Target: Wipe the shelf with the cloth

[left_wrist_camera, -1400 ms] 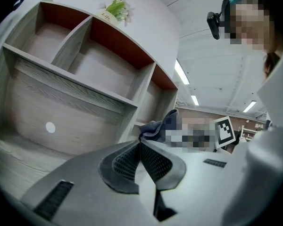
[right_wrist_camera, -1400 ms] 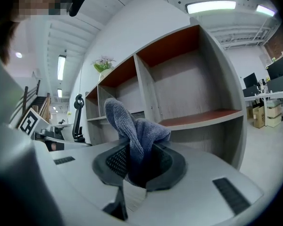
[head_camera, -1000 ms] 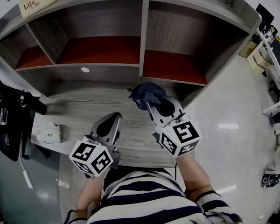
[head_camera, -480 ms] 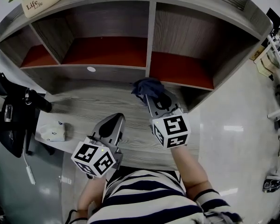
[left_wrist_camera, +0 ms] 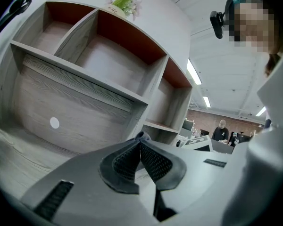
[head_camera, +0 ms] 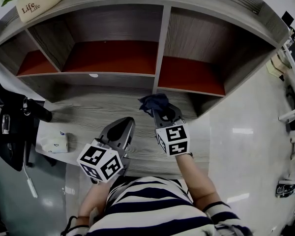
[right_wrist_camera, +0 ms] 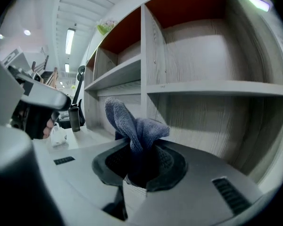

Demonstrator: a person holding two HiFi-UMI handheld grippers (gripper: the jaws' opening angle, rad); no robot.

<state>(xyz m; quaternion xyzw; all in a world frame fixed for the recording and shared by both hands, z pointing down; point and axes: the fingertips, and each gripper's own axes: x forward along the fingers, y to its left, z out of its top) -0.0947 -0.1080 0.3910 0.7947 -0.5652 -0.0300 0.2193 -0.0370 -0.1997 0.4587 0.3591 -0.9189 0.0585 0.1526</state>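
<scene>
The dark blue terry cloth point(right_wrist_camera: 134, 126) is clamped at its lower end in the right tool point(head_camera: 160, 113). Its free end stands bunched above the jaws. In the head view the cloth is above the grey wood-grain table point(head_camera: 88, 112), just in front of the lower right compartment of the grey wood-grain shelf unit with red-brown boards point(head_camera: 160, 43). It does not yet touch any shelf board.

The left tool point(left_wrist_camera: 140, 147) has its jaws closed together with nothing between them. It is held low over the near part of the table, left of the right tool.

Step in hand, as judged: approach; wiping has not begun. The next move calls for carrying the cloth forward into a compartment. The free end must then be pressed flat on the board so that fabric, not the jaw tips, makes contact. The vertical divider stands just left of the cloth and should be cleared.

Difference from the earlier frames: the grip on the cloth is unchanged, and the left tool remains closed and idle. Half a second ago the cloth appeared to overlap the front edge of the lower board; it now sits just short of it. The right tool's marker cube has shifted closer to the left tool's.
</scene>
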